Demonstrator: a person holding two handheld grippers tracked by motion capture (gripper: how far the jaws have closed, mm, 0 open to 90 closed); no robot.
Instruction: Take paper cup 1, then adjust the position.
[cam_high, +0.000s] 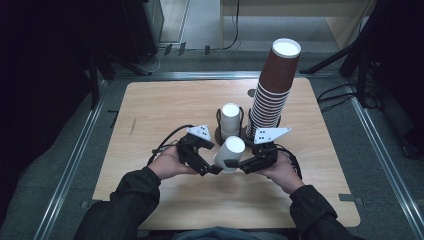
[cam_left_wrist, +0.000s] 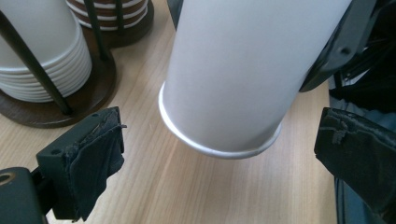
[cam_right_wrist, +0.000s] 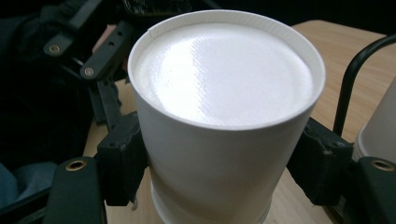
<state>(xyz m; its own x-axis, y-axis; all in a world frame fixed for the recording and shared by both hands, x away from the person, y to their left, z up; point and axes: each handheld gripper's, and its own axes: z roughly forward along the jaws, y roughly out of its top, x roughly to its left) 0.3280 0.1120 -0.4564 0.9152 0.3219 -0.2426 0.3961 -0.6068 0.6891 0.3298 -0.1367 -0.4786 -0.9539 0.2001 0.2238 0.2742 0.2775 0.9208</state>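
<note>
The right gripper (cam_high: 239, 164) clamps an upside-down white paper cup (cam_high: 229, 152) held above the wooden table (cam_high: 165, 107), while the left gripper (cam_high: 212, 169) stands released just beside its rim. Beyond stand the white cup stack (cam_high: 230, 120) and taller brown cup stack (cam_high: 272, 90) in their holders. Best keep the squeeze gentle so the thin wall doesn't buckle; no writing is readable.

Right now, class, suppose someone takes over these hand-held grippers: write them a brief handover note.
Right hand-held gripper: shut on the white cup, upside down, held above the table.
Left hand-held gripper: open, jaws either side of the cup's rim, not pressing.
White cup stack and tall brown cup stack stand in their holders behind.
Done: one white cup is off the stack and in the right grip.
Left: probably setting it down or passing it on; the destination isn't clear.
</note>
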